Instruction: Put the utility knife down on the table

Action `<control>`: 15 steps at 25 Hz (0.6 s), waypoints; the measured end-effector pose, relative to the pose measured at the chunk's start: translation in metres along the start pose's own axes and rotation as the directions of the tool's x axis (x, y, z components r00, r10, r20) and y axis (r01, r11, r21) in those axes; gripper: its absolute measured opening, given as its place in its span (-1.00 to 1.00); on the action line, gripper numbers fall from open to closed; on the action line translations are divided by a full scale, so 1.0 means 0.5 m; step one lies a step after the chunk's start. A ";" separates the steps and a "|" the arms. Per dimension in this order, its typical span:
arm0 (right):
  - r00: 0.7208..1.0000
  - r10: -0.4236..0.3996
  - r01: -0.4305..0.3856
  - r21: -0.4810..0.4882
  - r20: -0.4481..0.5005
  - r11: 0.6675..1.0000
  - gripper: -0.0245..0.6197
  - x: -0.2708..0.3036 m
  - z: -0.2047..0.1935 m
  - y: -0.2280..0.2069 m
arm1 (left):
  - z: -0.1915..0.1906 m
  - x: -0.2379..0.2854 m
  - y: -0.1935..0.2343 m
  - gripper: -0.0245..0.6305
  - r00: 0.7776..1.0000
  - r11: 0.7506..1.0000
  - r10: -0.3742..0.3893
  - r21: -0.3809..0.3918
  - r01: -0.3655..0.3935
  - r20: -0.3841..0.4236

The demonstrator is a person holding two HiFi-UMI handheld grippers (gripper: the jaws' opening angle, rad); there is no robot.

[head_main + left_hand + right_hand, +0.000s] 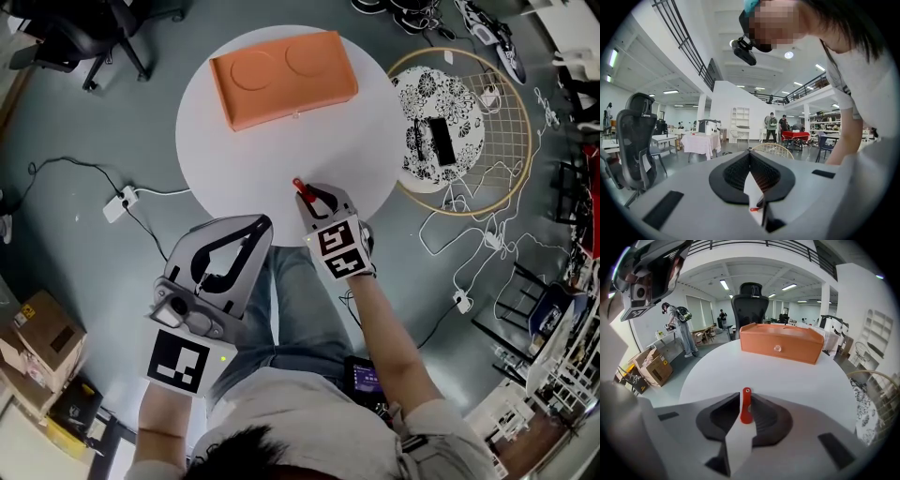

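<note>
The utility knife (pixel 301 187) has a red handle and sticks out forward from between the jaws of my right gripper (pixel 315 195), which is shut on it. The knife hangs just above the near edge of the round white table (pixel 234 169). In the right gripper view the knife (pixel 746 408) stands between the closed jaws of the right gripper (pixel 746 399), pointing across the table (pixel 787 376). My left gripper (pixel 264 224) is held off the table at its near left, over the person's lap. The left gripper (pixel 751 153) is shut, holds nothing and points up at the room.
An orange box (pixel 281 75) lies at the table's far side and also shows in the right gripper view (pixel 780 344). A round wire rack (pixel 511 131) with a patterned plate stands on the floor at the right. Cables, an office chair (pixel 84 37) and cardboard boxes (pixel 42 342) surround the table.
</note>
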State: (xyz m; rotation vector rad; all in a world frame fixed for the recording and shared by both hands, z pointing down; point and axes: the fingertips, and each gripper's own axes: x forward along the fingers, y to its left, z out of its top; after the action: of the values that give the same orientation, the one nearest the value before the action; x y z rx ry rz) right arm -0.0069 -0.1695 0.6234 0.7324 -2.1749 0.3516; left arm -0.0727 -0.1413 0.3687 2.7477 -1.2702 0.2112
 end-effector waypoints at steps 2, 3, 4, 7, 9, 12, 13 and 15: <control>1.000 -0.010 0.010 0.004 0.018 1.000 -0.69 -0.009 0.011 -0.001 | 0.005 -0.002 -0.001 -0.90 1.000 1.000 -0.003 0.004 0.003 0.001; 0.999 -0.018 0.018 0.006 0.031 1.000 -0.74 -0.014 0.019 -0.003 | 0.007 -0.002 -0.001 -0.89 1.000 1.000 -0.005 0.006 0.005 0.002; 0.999 -0.028 0.027 0.010 0.045 1.000 -0.83 -0.019 0.028 -0.004 | 0.009 -0.003 0.000 -0.89 1.000 1.000 -0.007 0.009 0.007 0.004; 0.995 -0.037 0.034 0.034 0.097 0.999 -0.89 -0.037 0.059 -0.003 | 0.021 -0.004 -0.002 -0.89 1.000 1.000 -0.016 0.019 0.015 0.017; 0.991 -0.037 0.032 0.042 0.131 0.999 -0.89 -0.055 0.082 0.000 | 0.033 -0.005 -0.008 -0.90 0.999 0.999 -0.021 0.028 0.020 0.026; 0.983 -0.036 0.029 0.046 0.177 0.999 -0.90 -0.090 0.117 0.005 | 0.050 -0.007 -0.019 -0.89 0.999 0.998 -0.035 0.046 0.034 0.033; 0.980 -0.036 0.027 0.048 0.194 0.999 -0.90 -0.103 0.130 0.008 | 0.056 -0.007 -0.023 -0.89 0.999 0.998 -0.040 0.051 0.038 0.035; 0.972 -0.035 0.024 0.052 0.232 0.998 -0.90 -0.133 0.158 0.016 | 0.067 -0.009 -0.029 -0.89 0.998 0.997 -0.051 0.059 0.048 0.039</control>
State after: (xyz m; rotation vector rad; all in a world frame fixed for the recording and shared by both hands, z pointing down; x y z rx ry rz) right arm -0.0251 -0.1746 0.5217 0.8697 -2.3798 0.3180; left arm -0.0616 -0.1340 0.3342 2.8432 -1.2230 0.1919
